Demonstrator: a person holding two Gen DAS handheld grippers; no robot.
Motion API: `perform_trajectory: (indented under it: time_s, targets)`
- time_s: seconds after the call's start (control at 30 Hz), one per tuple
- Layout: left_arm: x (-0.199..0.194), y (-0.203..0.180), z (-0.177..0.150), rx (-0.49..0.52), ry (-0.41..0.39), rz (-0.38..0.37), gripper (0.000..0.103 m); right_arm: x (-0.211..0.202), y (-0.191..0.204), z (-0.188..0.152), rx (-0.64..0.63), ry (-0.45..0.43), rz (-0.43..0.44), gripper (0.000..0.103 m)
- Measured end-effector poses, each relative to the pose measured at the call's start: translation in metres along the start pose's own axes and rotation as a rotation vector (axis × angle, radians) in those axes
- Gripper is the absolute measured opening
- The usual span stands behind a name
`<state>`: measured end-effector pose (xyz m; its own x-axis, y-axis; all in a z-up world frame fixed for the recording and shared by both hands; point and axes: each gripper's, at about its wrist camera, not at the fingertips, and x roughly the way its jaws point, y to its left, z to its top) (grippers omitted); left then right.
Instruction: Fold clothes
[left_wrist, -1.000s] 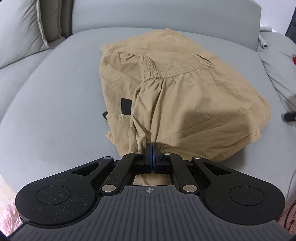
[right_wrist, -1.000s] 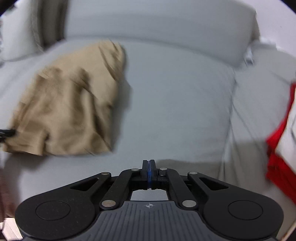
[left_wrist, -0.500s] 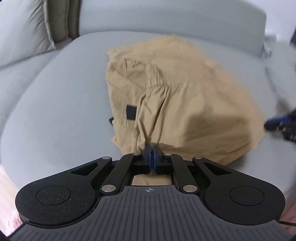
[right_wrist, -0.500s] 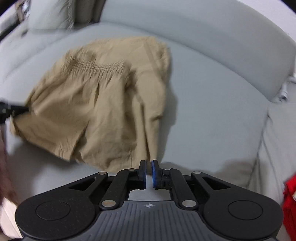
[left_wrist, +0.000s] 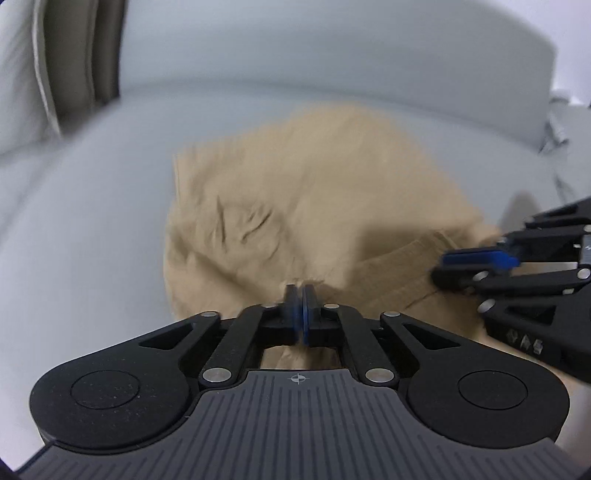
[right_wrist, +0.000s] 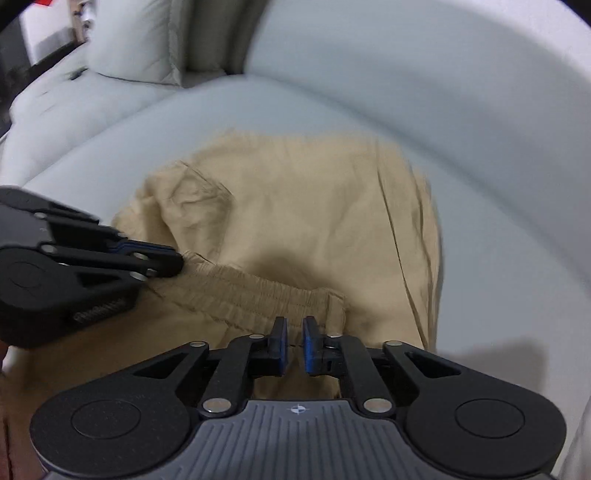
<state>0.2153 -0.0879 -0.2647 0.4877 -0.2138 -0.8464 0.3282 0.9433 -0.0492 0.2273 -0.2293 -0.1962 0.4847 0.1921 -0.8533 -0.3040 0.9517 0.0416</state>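
Tan shorts (left_wrist: 314, 192) lie bunched on a grey sofa seat (left_wrist: 92, 221). My left gripper (left_wrist: 301, 295) is closing, its pads pinched on a fold of the shorts' fabric at their near edge. In the right wrist view the left gripper (right_wrist: 173, 262) holds the left end of the elastic waistband (right_wrist: 251, 291), which runs across the shorts (right_wrist: 295, 206). My right gripper (right_wrist: 294, 332) sits over the waistband's right end. Its jaws are closing, with a narrow gap still showing and fabric in it. In the left wrist view the right gripper (left_wrist: 443, 266) reaches in from the right.
The sofa's curved backrest (left_wrist: 332, 55) rises behind the shorts. A pale cushion (right_wrist: 129, 48) leans at the far left, also visible as the cushion (left_wrist: 18, 74) in the left wrist view. Bare seat (right_wrist: 498, 184) surrounds the shorts.
My right gripper swung from bare seat over to the shorts and now sits at the waistband. My left gripper moved with its fabric; the shorts look more bunched, and the black tag is out of sight.
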Motion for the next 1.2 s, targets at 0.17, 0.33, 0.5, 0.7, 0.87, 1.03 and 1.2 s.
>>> perform_trajectory:
  time_s: [0.17,0.33,0.5,0.7,0.87,1.03,1.2]
  targets:
    - [-0.012,0.008,0.008,-0.001,-0.008,-0.033,0.010,-0.018,-0.004,0.018,-0.004,0.016,0.040,0.013]
    - [-0.051,0.047,0.041,-0.059,-0.169,-0.027,0.058,-0.049,-0.033,0.061,0.061,-0.137,0.056,0.047]
    - [0.009,0.087,0.070,-0.137,-0.059,0.041,0.059,0.002,-0.065,0.101,0.114,-0.066,-0.017,0.052]
    - [0.073,0.108,0.085,-0.161,0.012,0.006,0.059,0.067,-0.090,0.114,0.183,-0.031,-0.071,0.058]
    - [0.089,0.099,0.089,-0.037,-0.030,-0.042,0.056,0.095,-0.092,0.119,0.123,-0.029,-0.067,0.060]
    - [0.084,0.094,0.096,0.039,-0.064,-0.109,0.008,0.084,-0.087,0.124,0.057,-0.045,0.013,0.006]
    - [0.035,0.083,0.094,0.122,-0.190,-0.070,0.008,0.022,-0.068,0.117,-0.036,-0.185,-0.033,0.006]
